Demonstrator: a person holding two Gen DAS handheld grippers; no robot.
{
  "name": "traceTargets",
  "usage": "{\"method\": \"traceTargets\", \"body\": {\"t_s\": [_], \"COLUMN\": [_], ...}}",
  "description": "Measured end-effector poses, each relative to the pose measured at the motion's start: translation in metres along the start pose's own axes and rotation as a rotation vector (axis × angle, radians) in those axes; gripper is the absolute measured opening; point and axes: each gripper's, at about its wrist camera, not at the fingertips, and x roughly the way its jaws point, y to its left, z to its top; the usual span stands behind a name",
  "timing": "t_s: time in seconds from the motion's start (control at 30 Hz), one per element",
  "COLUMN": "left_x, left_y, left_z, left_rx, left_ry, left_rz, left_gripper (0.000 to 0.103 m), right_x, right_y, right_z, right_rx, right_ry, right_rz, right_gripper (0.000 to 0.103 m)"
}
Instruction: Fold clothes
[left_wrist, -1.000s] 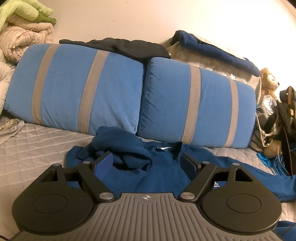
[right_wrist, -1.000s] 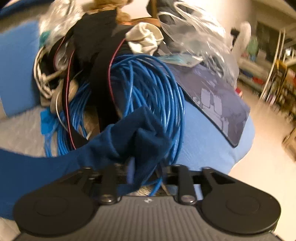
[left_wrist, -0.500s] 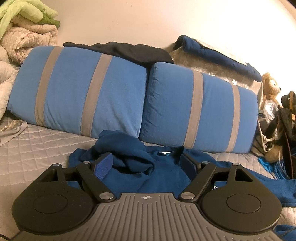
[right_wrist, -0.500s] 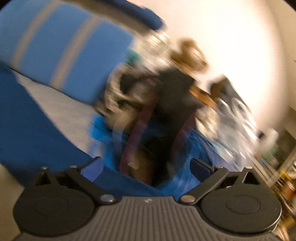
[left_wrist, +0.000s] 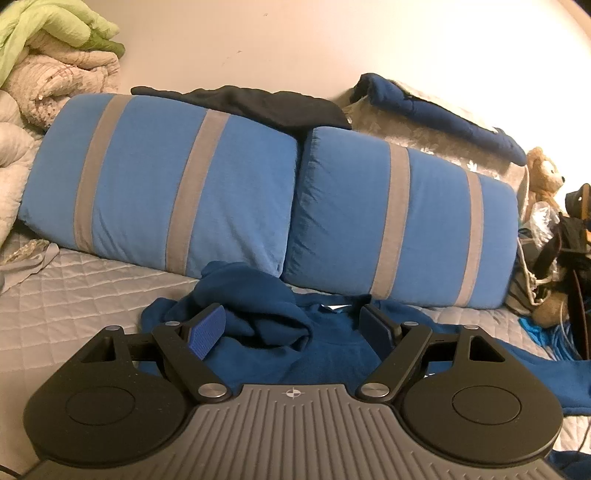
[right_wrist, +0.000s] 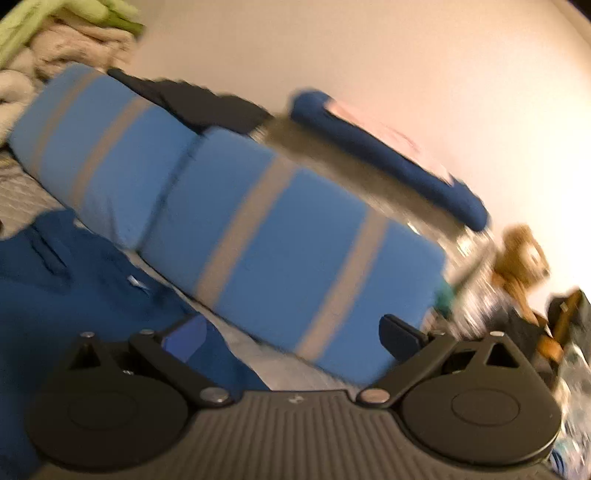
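The blue sweater (left_wrist: 325, 354) lies rumpled on the quilted bed (left_wrist: 74, 295), just in front of two striped pillows (left_wrist: 177, 184). The left tongs (left_wrist: 291, 328) hang over its bunched middle, spread, pinching nothing. Only the left view shows one sleeve (left_wrist: 546, 373) trailing right toward a heap of blue cable (left_wrist: 554, 332) and a teddy bear (left_wrist: 543, 173). The right view is tilted and blurred; there the sweater (right_wrist: 74, 295) fills the lower left, and the right tongs (right_wrist: 291, 332) have just been opening and stand spread with nothing between them, seemingly over bare quilt before the right pillow (right_wrist: 295, 251).
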Motion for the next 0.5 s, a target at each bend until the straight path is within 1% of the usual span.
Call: {"method": "traceTargets", "body": {"t_s": [0.17,0.27,0.37,0.5], "left_x": [-0.002,-0.009,-0.020,-0.034], "left_y": [0.001,0.001,0.002,0.006], "left_z": [0.002,0.006,0.017,0.040], "left_rx": [-0.012,-0.009,-0.022,0.010], "left_ry": [0.005,-0.011,-0.020,-0.040], "left_rz": [0.009,-0.009,-0.014,-0.008], "left_gripper": [0.080,0.080,0.080,0.080], "right_x": [0.019,0.026,0.031,0.025], "right_y": [0.036,0.051,0.060,0.068], "right_z": [0.031,0.044,0.056,0.068], "right_rx": [0.027,0.056,0.083,0.079], "right_ry": [-0.030,-0.046,-0.055,-0.078], "right_rz": [0.071,0.102,0.124,0.151], "right_gripper": [0.103,0.103,0.103,0.103]}}
